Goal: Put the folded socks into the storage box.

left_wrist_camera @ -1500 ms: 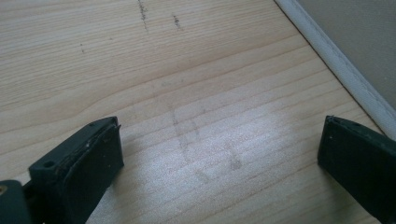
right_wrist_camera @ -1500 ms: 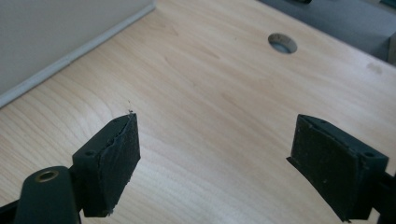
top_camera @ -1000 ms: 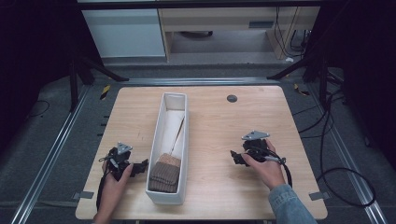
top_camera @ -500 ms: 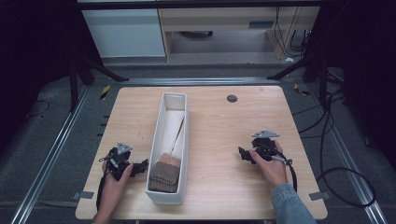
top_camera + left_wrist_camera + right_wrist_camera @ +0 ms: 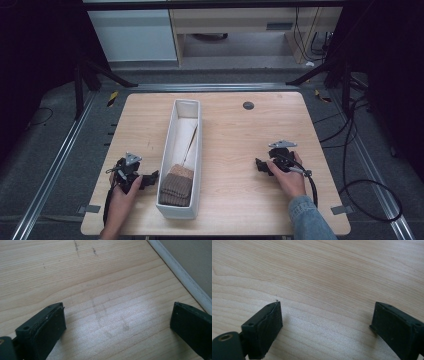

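Left gripper [image 5: 150, 179]: low over the wooden table [image 5: 235, 145], jaws spread wide and empty, pointing at the near end of the white trough [image 5: 172, 142], just beside it. Right gripper [image 5: 260, 165]: well apart, jaws released, aimed leftward; brown knitted cloth [image 5: 176, 186] lies inside the trough's near end

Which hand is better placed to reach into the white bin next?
Left. The left gripper sits open right beside the white bin, near the brown cloth; the right gripper is farther off.

A pale wooden table [image 5: 230, 120] stands on grey floor [image 5: 55, 150], a white cabinet [image 5: 132, 35] behind, darkness either side.
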`<state>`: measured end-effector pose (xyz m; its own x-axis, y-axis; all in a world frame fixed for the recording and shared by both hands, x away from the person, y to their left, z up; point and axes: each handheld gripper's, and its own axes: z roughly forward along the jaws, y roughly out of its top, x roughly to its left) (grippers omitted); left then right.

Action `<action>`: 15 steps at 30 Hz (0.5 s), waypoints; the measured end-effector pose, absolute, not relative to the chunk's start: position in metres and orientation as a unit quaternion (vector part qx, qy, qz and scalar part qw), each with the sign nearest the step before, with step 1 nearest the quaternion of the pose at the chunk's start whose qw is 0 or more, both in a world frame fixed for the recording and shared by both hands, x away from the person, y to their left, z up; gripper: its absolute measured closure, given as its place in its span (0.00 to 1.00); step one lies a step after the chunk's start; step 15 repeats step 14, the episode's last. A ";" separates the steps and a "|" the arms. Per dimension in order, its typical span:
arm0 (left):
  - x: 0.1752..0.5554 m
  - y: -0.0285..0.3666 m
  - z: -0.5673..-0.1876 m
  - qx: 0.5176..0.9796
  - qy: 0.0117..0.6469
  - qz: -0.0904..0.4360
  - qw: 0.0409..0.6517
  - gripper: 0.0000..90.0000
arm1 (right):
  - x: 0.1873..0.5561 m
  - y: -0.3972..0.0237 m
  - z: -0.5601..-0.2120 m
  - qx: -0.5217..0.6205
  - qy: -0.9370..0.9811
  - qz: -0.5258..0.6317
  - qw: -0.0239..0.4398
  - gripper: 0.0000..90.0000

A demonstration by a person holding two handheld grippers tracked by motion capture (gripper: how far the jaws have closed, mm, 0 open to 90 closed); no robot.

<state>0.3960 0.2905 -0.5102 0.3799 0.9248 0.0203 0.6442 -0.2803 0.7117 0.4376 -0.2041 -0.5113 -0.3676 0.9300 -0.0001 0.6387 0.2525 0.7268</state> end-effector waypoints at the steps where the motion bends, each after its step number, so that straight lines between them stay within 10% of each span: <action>1: 0.396 0.290 -0.510 0.768 0.511 0.223 0.315 0.00 | 0.438 -0.204 -0.512 0.515 0.760 0.326 0.226 0.10; 15: 0.396 0.291 -0.510 0.769 0.510 0.223 0.315 0.00 | 0.441 -0.204 -0.514 0.531 0.750 0.322 0.229 0.00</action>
